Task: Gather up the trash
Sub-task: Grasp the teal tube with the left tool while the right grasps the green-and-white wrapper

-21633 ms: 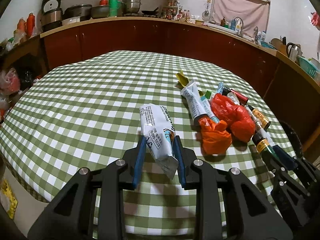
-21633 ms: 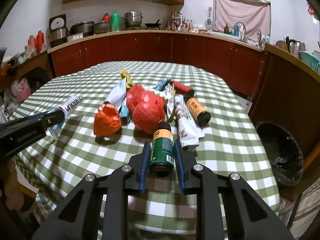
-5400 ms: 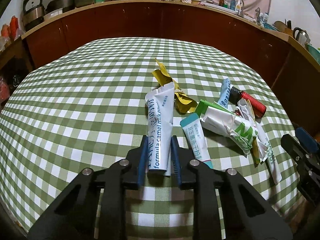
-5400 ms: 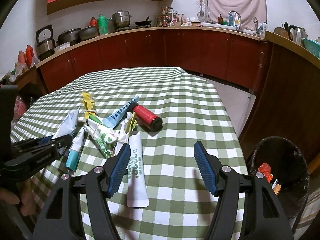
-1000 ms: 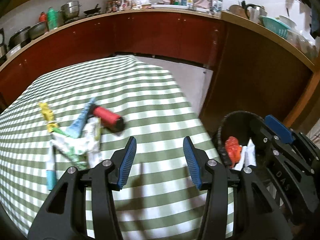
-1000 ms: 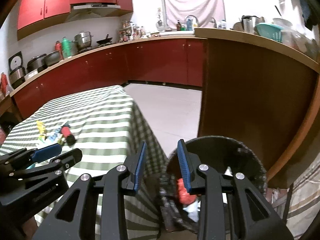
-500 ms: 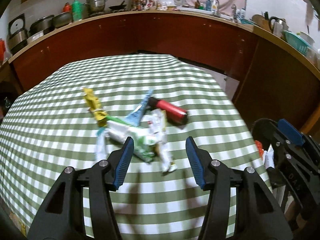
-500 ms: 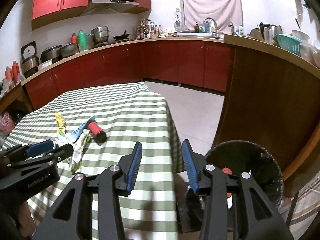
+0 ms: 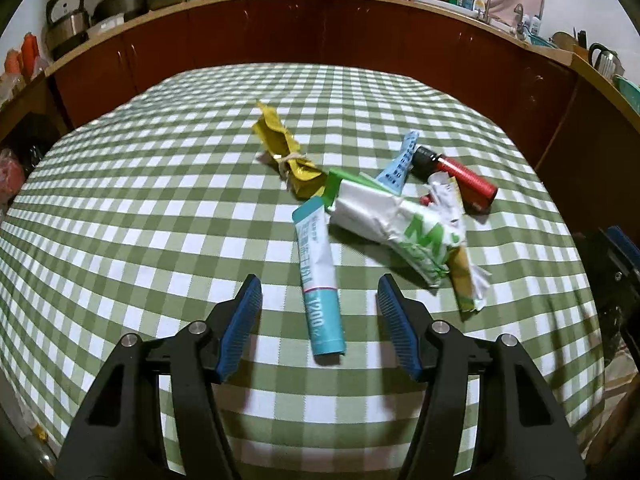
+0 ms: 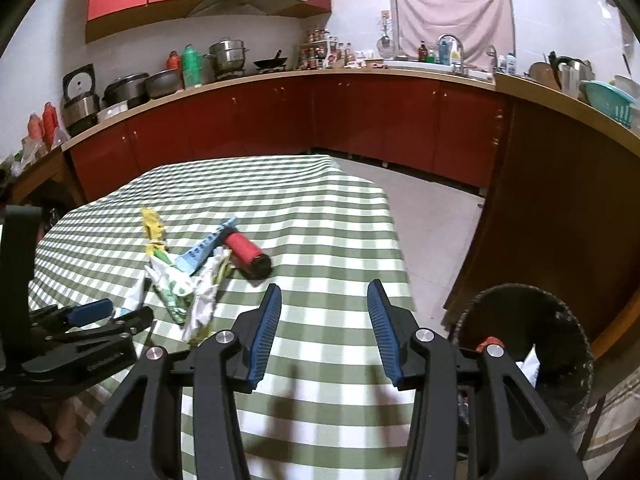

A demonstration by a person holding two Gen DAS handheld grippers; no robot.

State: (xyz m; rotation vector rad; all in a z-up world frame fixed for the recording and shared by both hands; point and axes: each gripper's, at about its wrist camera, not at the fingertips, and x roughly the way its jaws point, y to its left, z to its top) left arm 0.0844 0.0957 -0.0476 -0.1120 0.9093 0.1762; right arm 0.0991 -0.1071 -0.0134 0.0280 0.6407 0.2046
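A: Both of our tongs are empty. The left tongs [image 9: 319, 320] have just been opening and now straddle the teal-capped tube [image 9: 319, 280] lying on the checked surface [image 9: 160, 208], pads on either side and clear of it. The right tongs [image 10: 323, 332] have been widening too, and only bare cloth lies between them.

B: And the rest of the trash?

A: Bunched beyond the tube: the white-and-green wrapper [image 9: 400, 228], the yellow wrapper [image 9: 288, 156], a blue sachet [image 9: 402, 164] and the red canister [image 9: 460, 178]. The bin [image 10: 532, 340] stands on the floor off the surface's right edge, with a few bits already in it.

B: What could trip us up?

A: The tube's flat tail is tucked under or against the white-and-green wrapper; we can't tell which. If we close and lift fast, we could drag the wrapper along and drop it short of the bin. We'd guess the tube is slick, so a pinch near the cap might squirt it out. The canister is round and could roll off the edge if nudged.

B: Any writing?

A: We read "1200" near the tube's cap and a big green "M" on the wrapper. The smaller print is too fine to read.
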